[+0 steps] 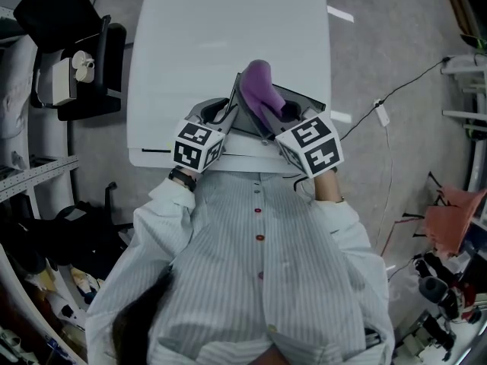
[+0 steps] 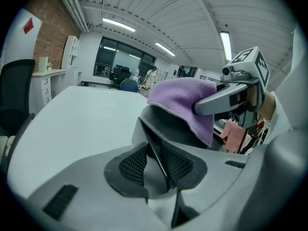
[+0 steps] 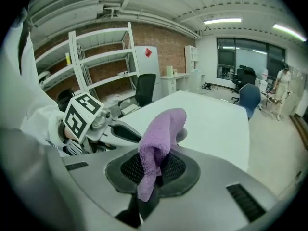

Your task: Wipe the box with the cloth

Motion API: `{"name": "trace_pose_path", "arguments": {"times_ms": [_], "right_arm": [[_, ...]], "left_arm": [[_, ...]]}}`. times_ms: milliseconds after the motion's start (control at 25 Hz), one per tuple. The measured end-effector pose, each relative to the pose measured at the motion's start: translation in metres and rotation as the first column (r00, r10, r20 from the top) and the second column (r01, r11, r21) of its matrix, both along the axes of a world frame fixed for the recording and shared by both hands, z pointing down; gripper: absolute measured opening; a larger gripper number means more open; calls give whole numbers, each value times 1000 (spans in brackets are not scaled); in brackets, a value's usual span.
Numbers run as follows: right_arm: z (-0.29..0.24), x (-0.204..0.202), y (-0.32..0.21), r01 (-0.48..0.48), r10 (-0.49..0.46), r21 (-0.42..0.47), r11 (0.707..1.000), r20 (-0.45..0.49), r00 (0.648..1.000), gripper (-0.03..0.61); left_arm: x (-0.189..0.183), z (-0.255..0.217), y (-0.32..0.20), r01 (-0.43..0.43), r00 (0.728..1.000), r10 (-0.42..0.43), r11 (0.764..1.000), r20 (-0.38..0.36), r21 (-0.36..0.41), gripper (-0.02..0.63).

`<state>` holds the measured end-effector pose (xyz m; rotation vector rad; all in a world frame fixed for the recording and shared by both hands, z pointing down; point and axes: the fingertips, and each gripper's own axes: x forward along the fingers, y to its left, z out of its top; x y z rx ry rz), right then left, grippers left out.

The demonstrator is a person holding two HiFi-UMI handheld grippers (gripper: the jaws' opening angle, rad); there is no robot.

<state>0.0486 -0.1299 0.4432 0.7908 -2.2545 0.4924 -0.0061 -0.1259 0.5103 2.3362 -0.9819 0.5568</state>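
A purple cloth [image 1: 262,90] is held up over the near edge of the white table [image 1: 228,21]. My right gripper [image 1: 278,116] is shut on it, and the right gripper view shows the cloth [image 3: 156,143] pinched between the jaws and standing up out of them. The cloth [image 2: 185,102] lies over the top of a thin dark grey box [image 1: 251,116]. My left gripper [image 1: 228,114] is shut on an edge of that box [image 2: 163,126], which runs up from between the jaws. Most of the box is hidden under the cloth.
A black office chair [image 1: 84,59] stands left of the table. To the right a cable [image 1: 380,112] runs across the floor, with an orange cloth [image 1: 449,219] on equipment beyond it. Metal shelving [image 3: 101,57] lines the brick wall. The person's striped shirt [image 1: 259,265] fills the near foreground.
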Motion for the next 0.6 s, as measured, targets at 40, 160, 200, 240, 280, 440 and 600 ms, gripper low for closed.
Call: {"name": "trace_pose_path", "arguments": {"times_ms": [40, 160, 200, 240, 280, 440, 600], "right_arm": [[3, -12, 1, 18, -17, -14, 1000, 21, 1000, 44], [21, -32, 2, 28, -27, -69, 997, 20, 999, 44], [28, -34, 2, 22, -21, -88, 996, 10, 1000, 44], [35, -35, 1, 13, -13, -106, 994, 1, 1000, 44], [41, -36, 0, 4, -5, -120, 993, -8, 1000, 44], [56, -37, -2, -11, 5, -119, 993, -51, 999, 44], [58, -39, -1, 4, -17, -113, 994, -108, 994, 44]], "left_arm": [[-1, 0, 0, 2, 1000, -2, 1000, -6, 0, 81], [-1, 1, 1, 3, 1000, -3, 1000, -17, 1, 81], [-2, 1, 1, 1, 1000, -1, 1000, -19, 0, 81], [-2, 1, 1, -1, 1000, 1, 1000, -21, 0, 82], [-2, 1, 0, -4, 1000, 4, 1000, -24, -2, 83], [-3, 1, -1, -9, 999, 9, 1000, -35, -4, 86], [-4, 2, -1, -8, 999, 8, 1000, -41, -4, 87]]}}
